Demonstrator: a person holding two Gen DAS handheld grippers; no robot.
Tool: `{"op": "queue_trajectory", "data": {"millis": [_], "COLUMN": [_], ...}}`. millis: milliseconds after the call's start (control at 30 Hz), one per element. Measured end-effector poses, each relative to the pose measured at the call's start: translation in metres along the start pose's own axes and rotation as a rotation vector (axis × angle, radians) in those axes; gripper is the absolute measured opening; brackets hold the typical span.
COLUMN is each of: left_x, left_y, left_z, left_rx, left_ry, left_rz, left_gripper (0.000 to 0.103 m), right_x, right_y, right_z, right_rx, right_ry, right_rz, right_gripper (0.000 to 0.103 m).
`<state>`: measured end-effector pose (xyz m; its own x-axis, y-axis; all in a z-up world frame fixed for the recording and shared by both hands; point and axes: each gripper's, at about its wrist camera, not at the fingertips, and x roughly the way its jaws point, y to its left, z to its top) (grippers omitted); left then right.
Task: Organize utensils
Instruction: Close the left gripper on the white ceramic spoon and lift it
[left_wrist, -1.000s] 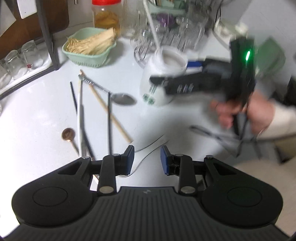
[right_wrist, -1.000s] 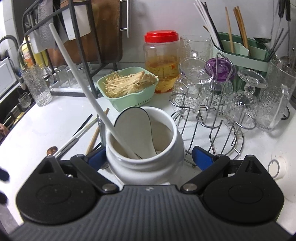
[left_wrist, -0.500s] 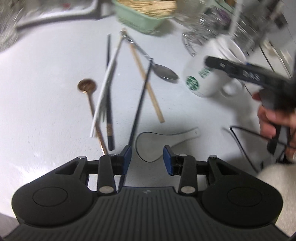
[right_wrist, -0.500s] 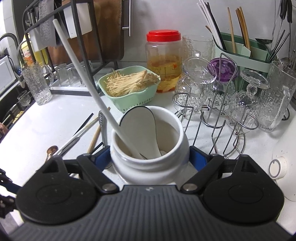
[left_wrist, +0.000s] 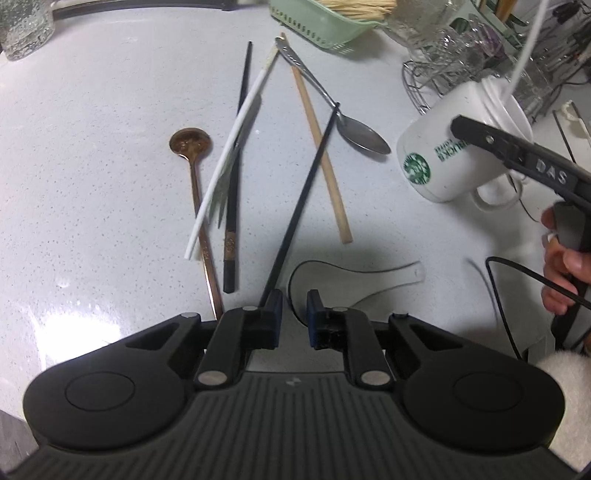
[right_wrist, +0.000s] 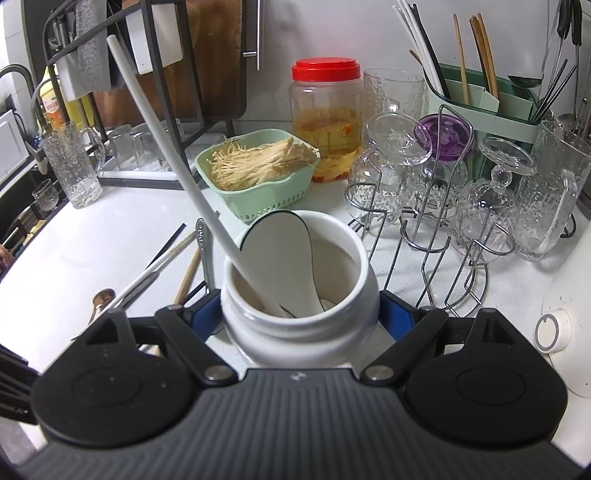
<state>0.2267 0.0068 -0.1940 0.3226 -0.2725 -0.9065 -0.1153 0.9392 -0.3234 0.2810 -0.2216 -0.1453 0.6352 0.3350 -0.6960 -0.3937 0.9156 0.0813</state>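
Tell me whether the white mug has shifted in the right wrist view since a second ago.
No. The white mug sits the same against the green basket, now clamped by the right hand-held gripper.

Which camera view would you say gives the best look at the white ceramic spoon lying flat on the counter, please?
The left wrist view: the white ceramic spoon lies whole on the counter just ahead of the left gripper, bowl toward its narrowed jaws, handle pointing right. The right wrist view does not show it; the spoon there stands inside the white mug.

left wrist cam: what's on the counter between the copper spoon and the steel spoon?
In the left wrist view, between the copper spoon and steel spoon: a white chopstick, two black chopsticks and a wooden chopstick.
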Motion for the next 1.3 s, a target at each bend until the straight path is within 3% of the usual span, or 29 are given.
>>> {"op": "queue_trajectory", "data": {"millis": [567,1300], "left_x": [-0.002,-0.077], "left_y": [-0.017,-0.058], "left_z": [0.007,0.013], "left_rx": [0.075,0.286], "left_ry": [-0.060,-0.219], "left_rz": [0.099,0.249], "left_gripper": [0.010,0.005], "right_x": [-0.014,-0.016], "right_y": [0.012,0.015], "right_z": [-0.015,-0.018], "right_rx": [0.010,0.025], "right_ry": [-0.002,-0.018], "right_rz": [-0.005,-0.022], "right_gripper": [0.090,0.090]}}
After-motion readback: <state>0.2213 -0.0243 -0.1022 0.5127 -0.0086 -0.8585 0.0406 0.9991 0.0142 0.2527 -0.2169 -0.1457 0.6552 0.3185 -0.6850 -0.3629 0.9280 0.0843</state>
